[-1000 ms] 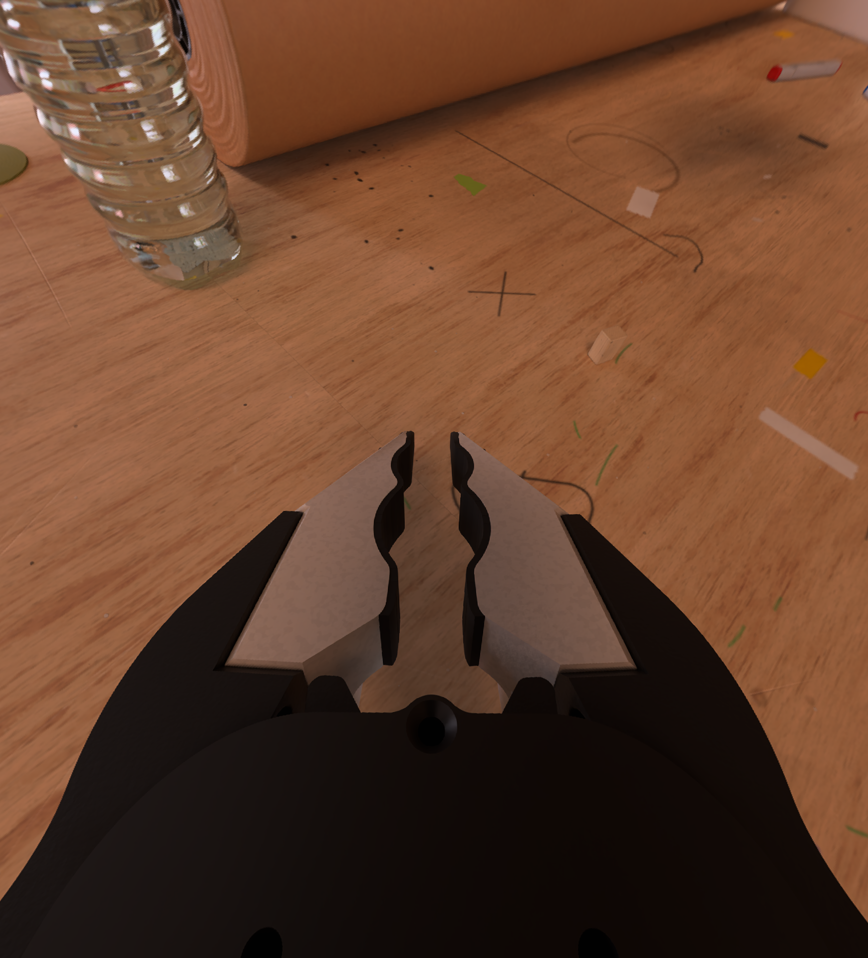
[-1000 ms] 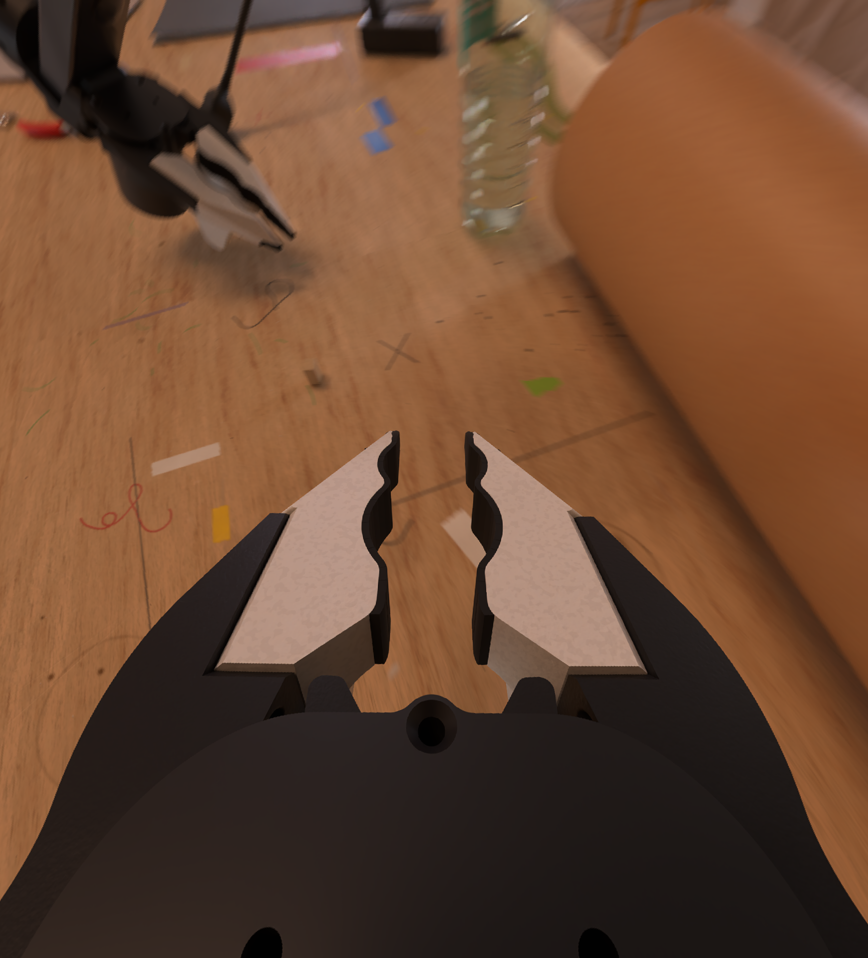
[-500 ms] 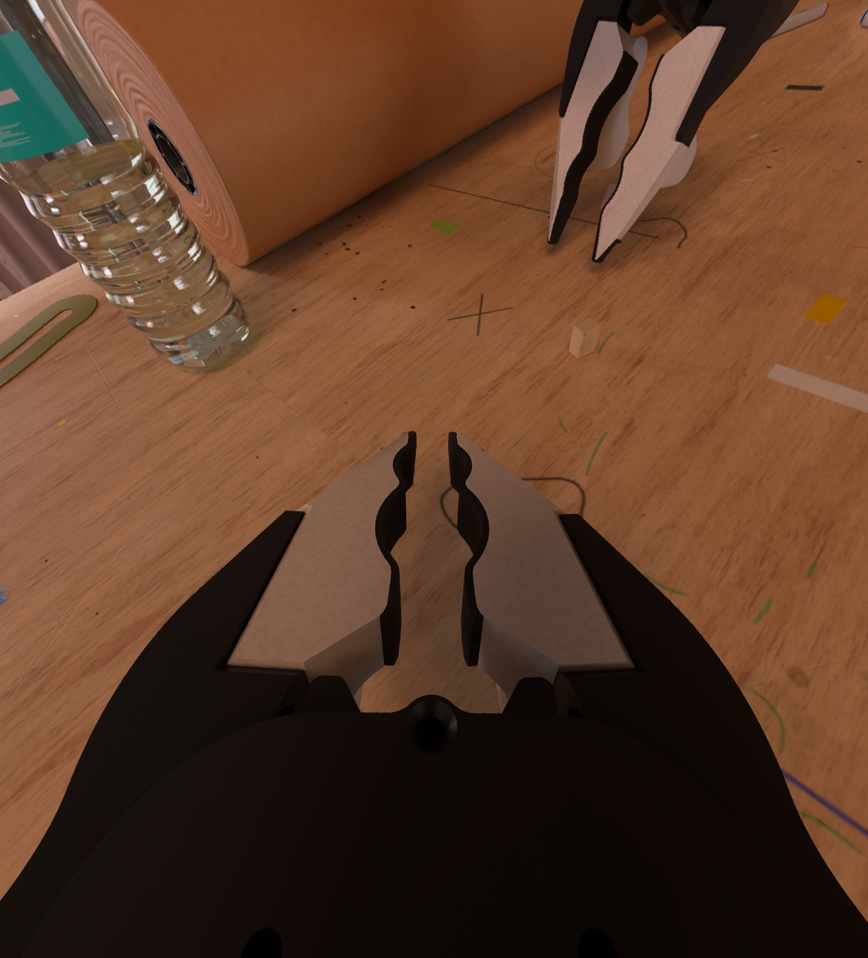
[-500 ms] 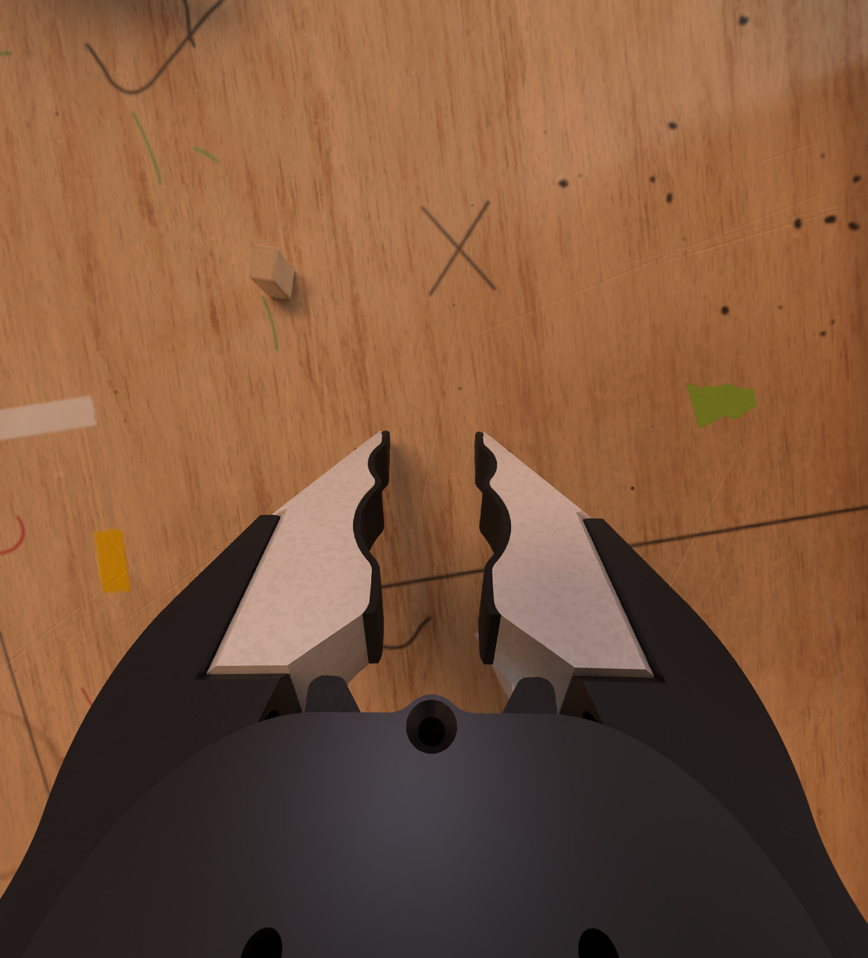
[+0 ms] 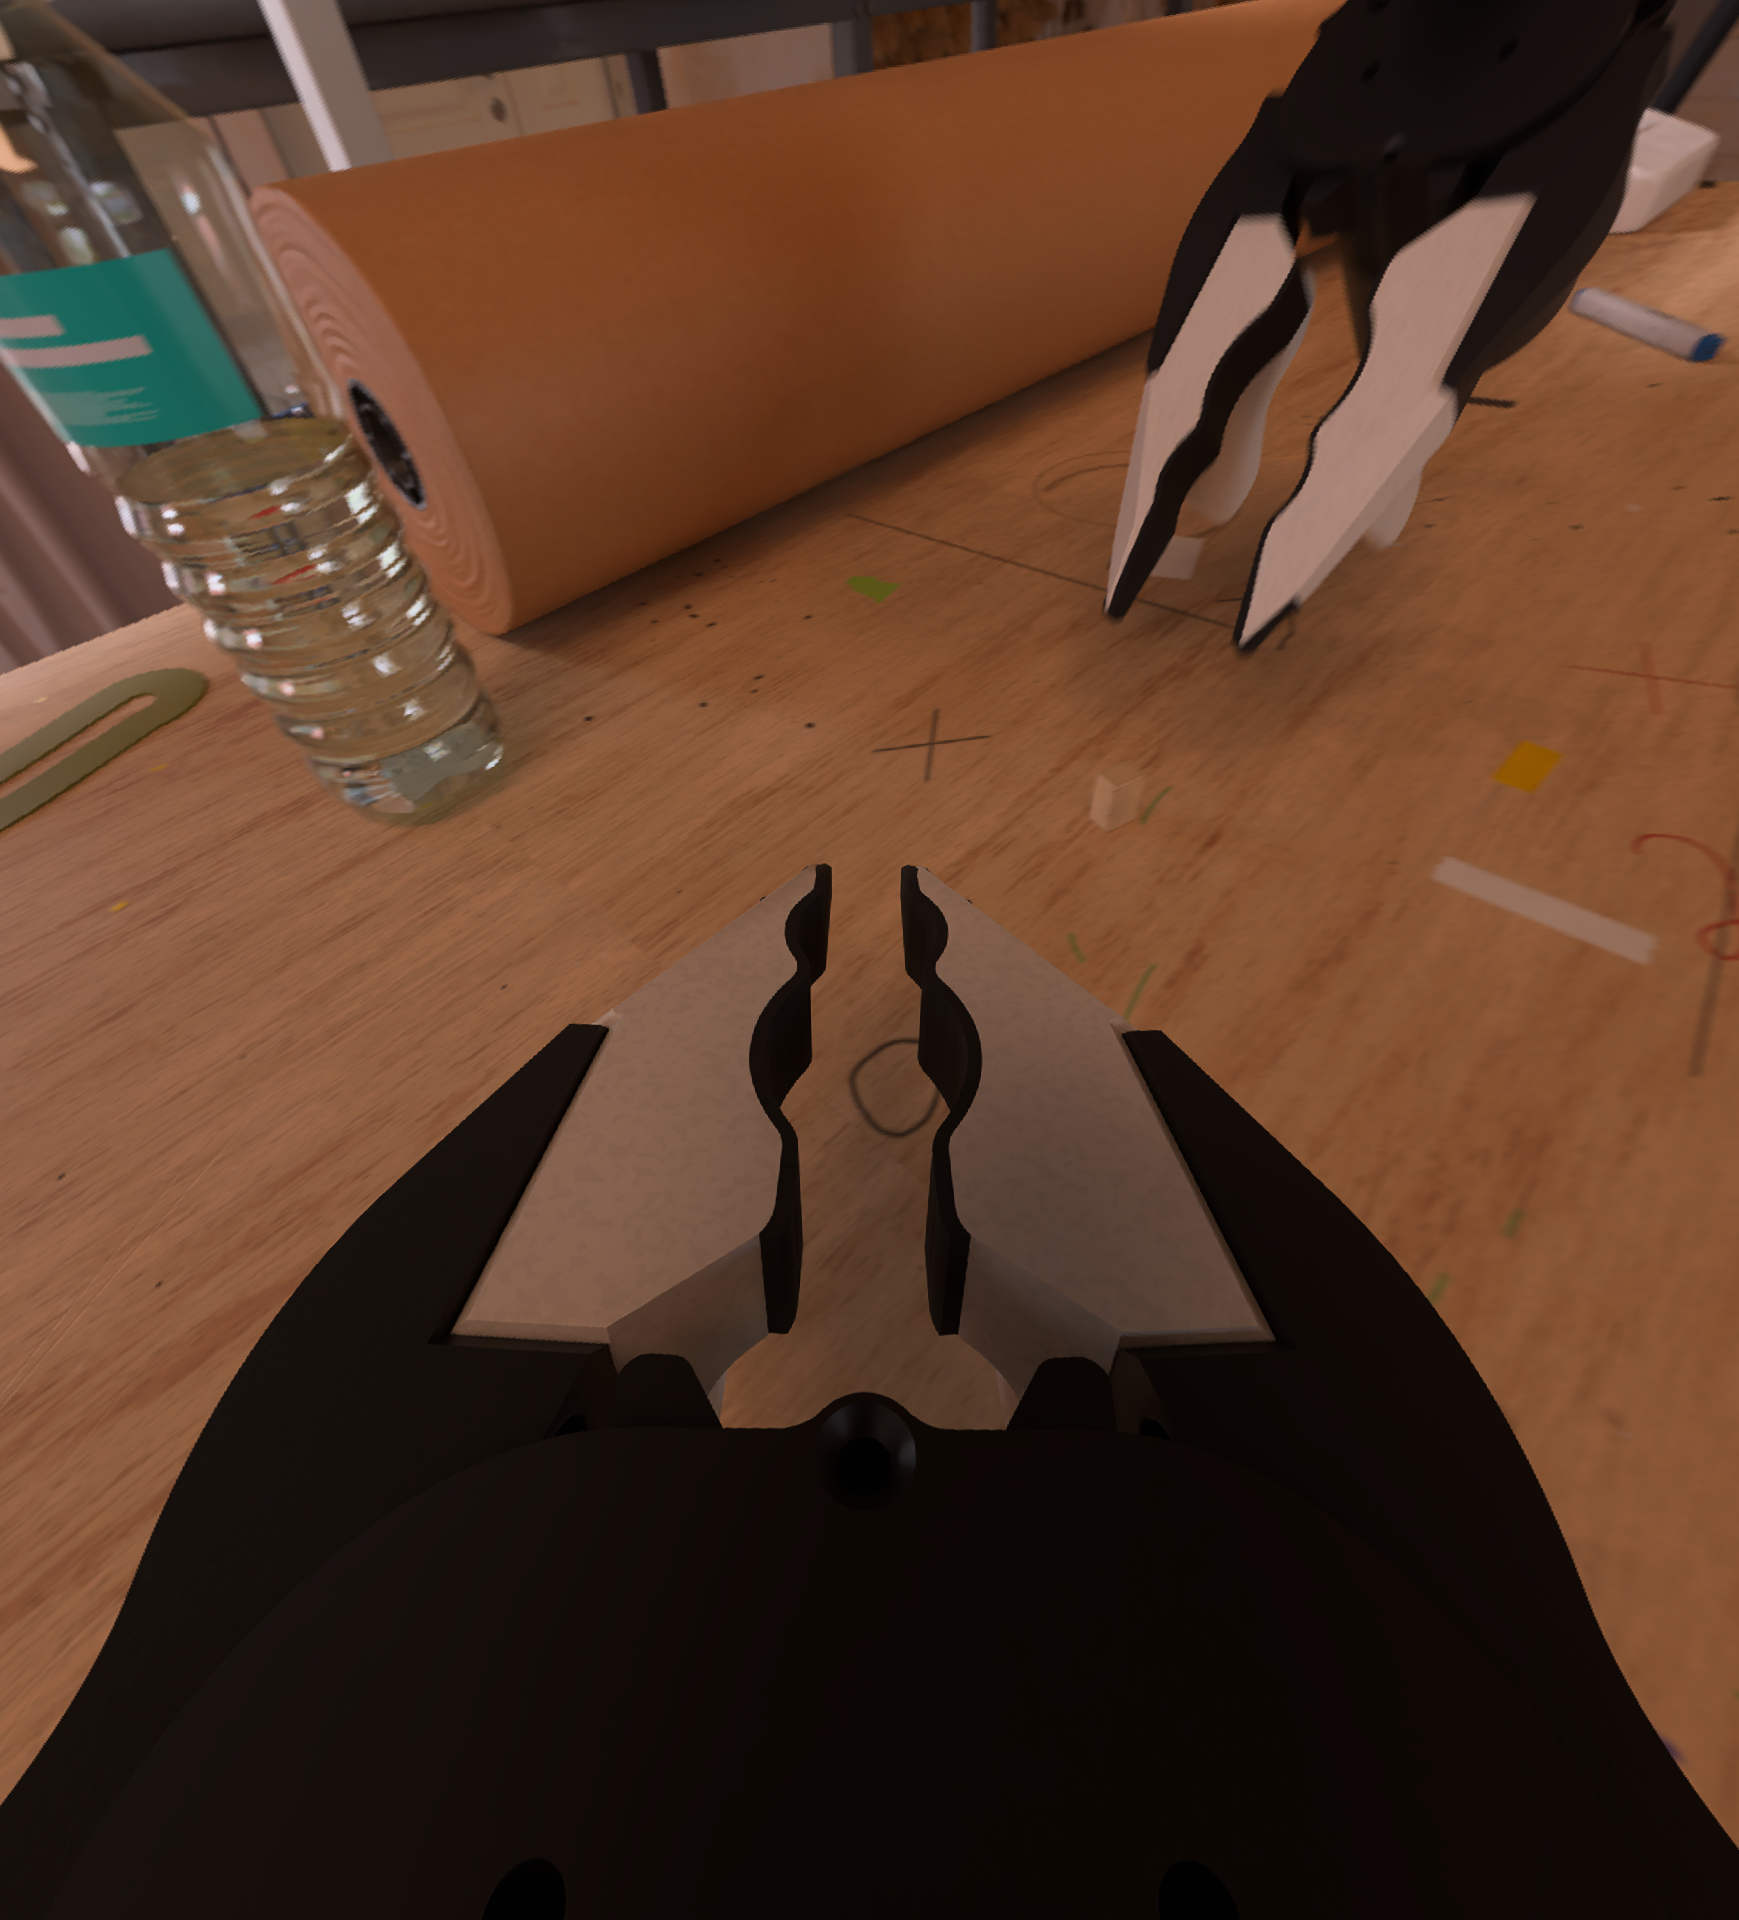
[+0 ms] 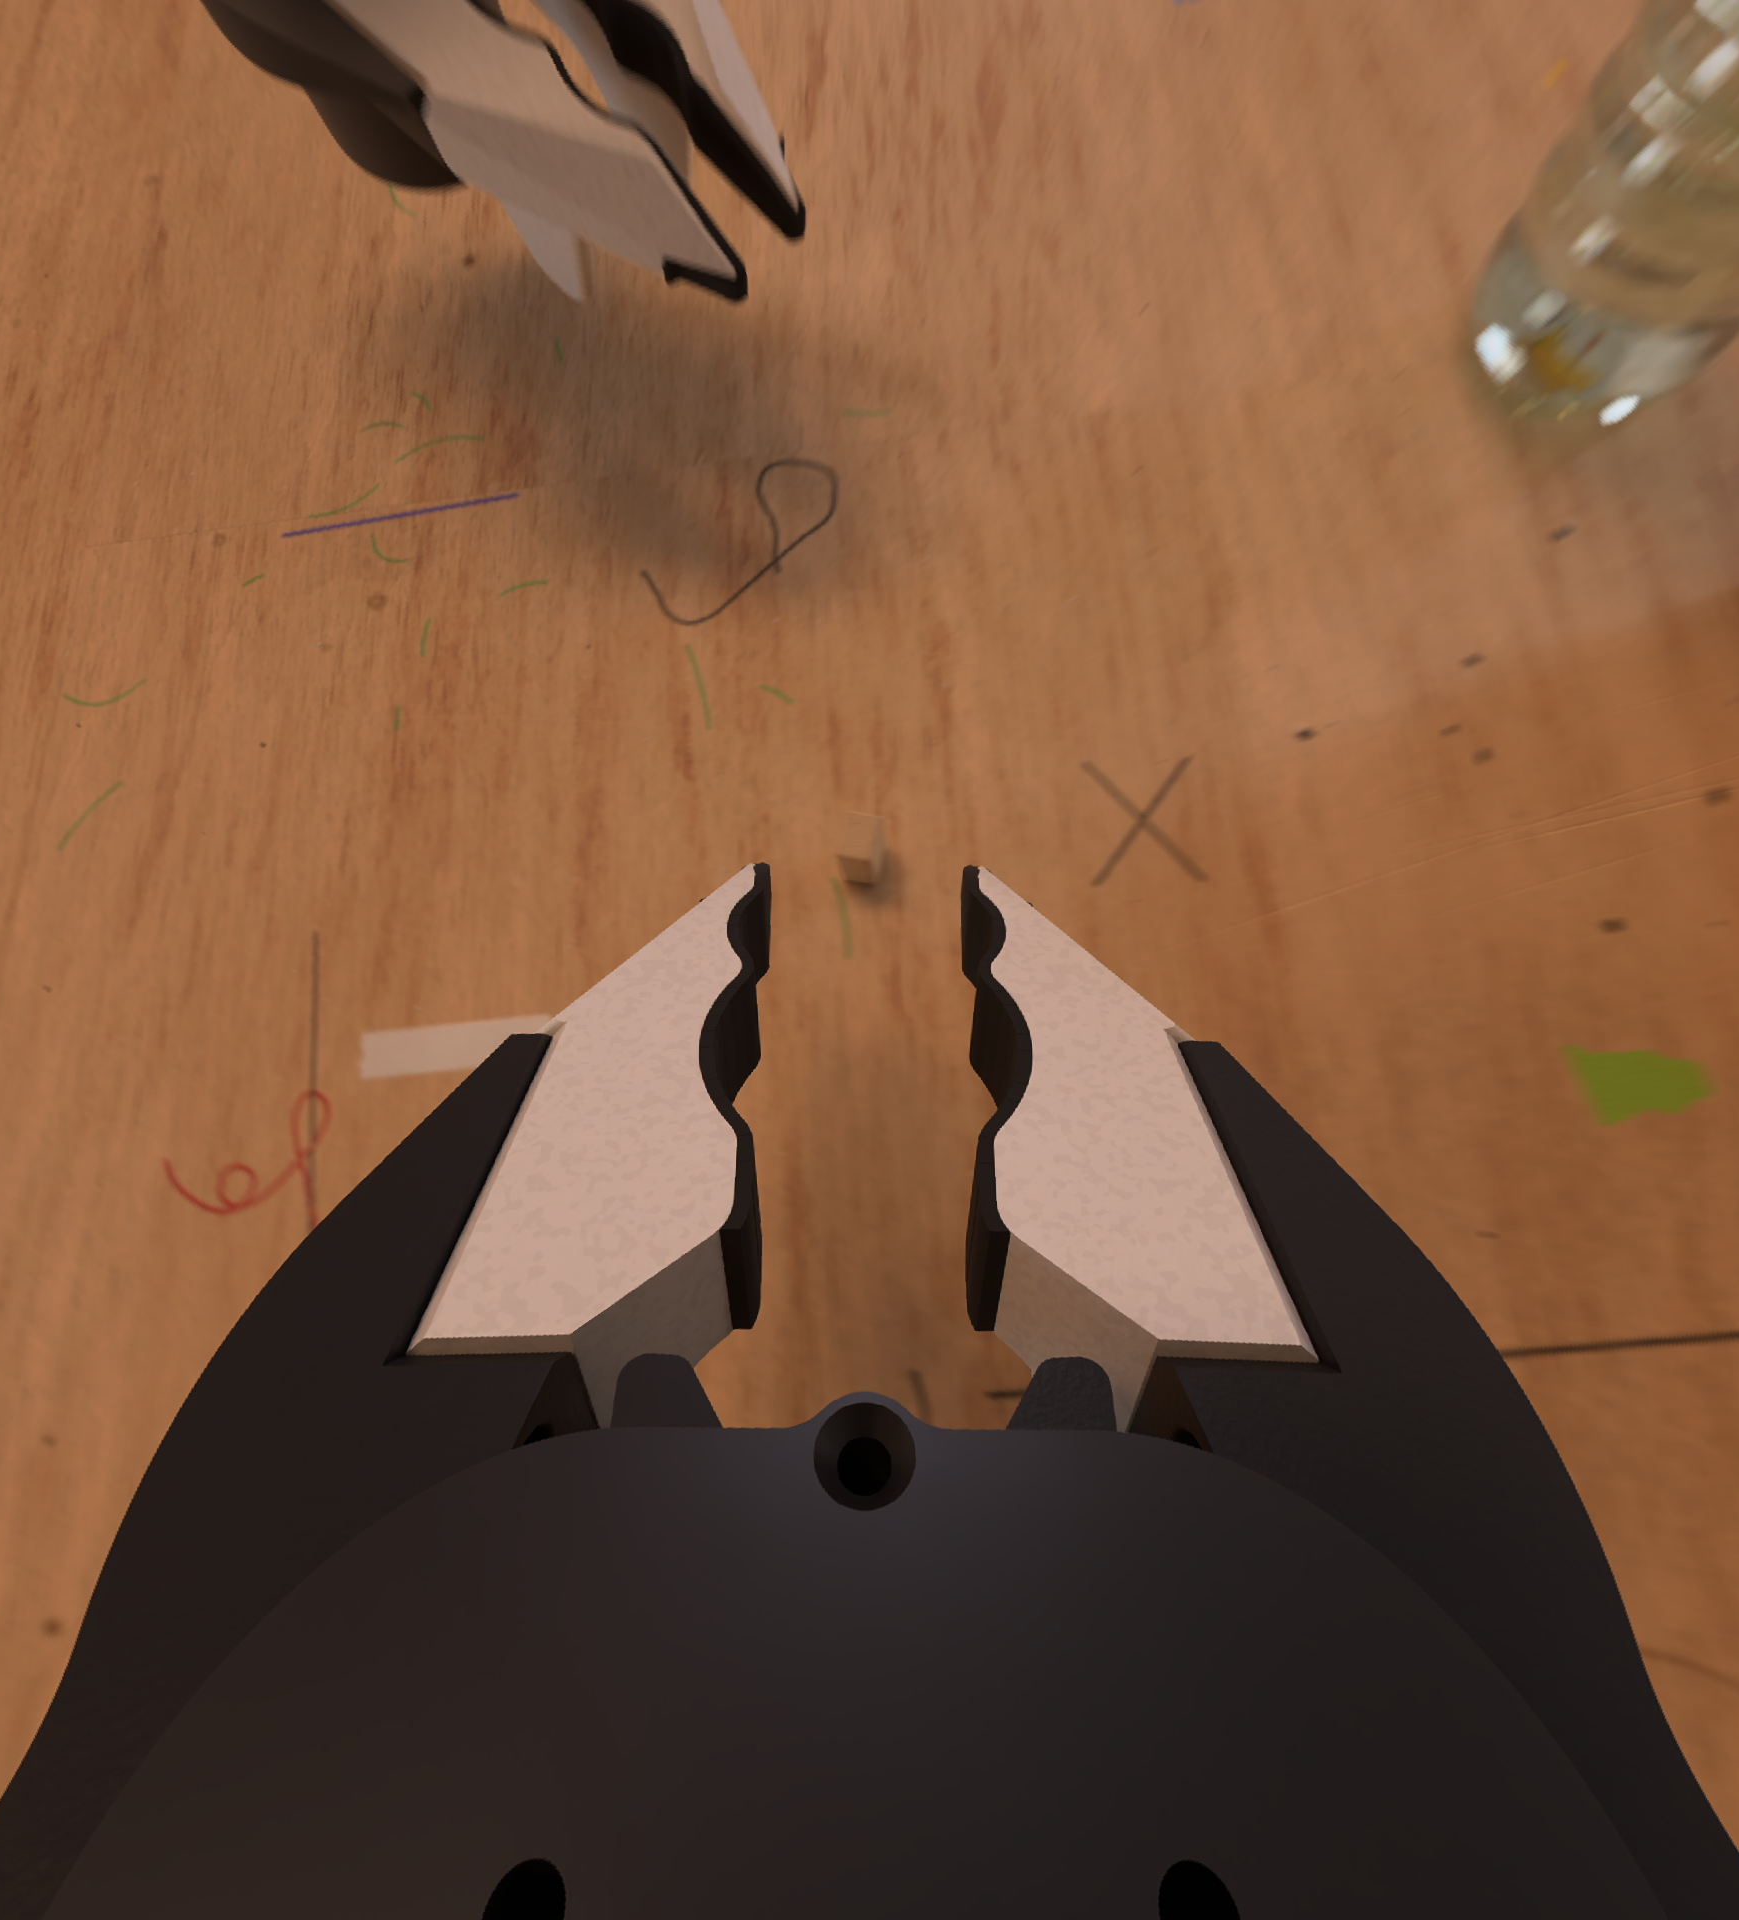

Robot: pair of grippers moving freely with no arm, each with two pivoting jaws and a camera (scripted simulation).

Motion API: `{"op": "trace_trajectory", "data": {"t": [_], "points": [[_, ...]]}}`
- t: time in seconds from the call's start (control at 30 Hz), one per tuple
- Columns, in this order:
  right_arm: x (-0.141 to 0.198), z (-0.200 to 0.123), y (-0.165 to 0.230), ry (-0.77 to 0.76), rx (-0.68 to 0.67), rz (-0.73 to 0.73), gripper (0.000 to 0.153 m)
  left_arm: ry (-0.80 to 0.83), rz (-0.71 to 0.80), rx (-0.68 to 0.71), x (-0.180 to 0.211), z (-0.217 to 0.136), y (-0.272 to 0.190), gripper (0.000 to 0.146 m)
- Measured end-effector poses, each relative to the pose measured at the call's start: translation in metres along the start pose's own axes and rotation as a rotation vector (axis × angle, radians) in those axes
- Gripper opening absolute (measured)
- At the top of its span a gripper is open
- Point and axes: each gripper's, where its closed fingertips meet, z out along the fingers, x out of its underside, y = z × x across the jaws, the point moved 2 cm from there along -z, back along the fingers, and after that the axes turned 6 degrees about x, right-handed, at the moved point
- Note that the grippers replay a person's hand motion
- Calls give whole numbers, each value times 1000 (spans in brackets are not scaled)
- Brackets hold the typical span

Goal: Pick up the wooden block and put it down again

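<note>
The wooden block (image 5: 1114, 798) is a small pale cube lying on the wooden table (image 5: 221, 1039). In the right wrist view the block (image 6: 862, 850) lies just past my fingertips, centred between them. My right gripper (image 6: 865, 873) is open and empty, pointing down at the table above the block. It shows in the left wrist view (image 5: 1185, 623) hovering beyond the block. My left gripper (image 5: 863, 878) is empty, its jaws a narrow gap apart, low over the table short of the block. It shows at the top of the right wrist view (image 6: 740, 249).
A clear water bottle (image 5: 325, 582) stands at the left, also in the right wrist view (image 6: 1665, 208). A big brown paper roll (image 5: 792, 343) lies along the back. A pencilled X (image 5: 930, 743), a white tape strip (image 5: 1540, 923) and a marker (image 5: 1644, 324) are on the table.
My right gripper has swung round over the block, which now sits between its tips in its view, and its jaws have widened. My left gripper has drawn back a little, its gap unchanged.
</note>
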Motion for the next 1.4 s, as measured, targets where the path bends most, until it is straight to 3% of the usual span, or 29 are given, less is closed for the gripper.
{"op": "trace_trajectory", "data": {"t": [0.1, 0.2, 0.37, 0.5, 0.97, 1.13, 1.33, 1.4], "points": [[8, 22, 18, 84, 11, 74, 34, 34, 22, 58, -8, 0, -14, 13], [17, 36, 17, 143, 118, 110, 32, 74, 77, 101, -8, 5, -29, 14], [16, 46, 15, 176, 165, 112, 26, 68, 85, 132, 1, 14, -43, 14], [13, 49, 11, 171, 197, 106, 12, 55, 90, 94, 3, 9, -40, 15], [11, 52, 11, 145, 148, 88, 8, 147, 191, 66, 19, 13, -44, 17], [10, 49, 9, 122, 124, 107, 8, 210, 302, 29, 25, 12, -43, 19], [6, 47, 12, 107, 72, 119, 8, 361, 637, -94, 33, 6, -36, 20], [5, 47, 12, 104, 55, 121, 8, 360, 668, -90, 34, 5, -37, 21]]}}
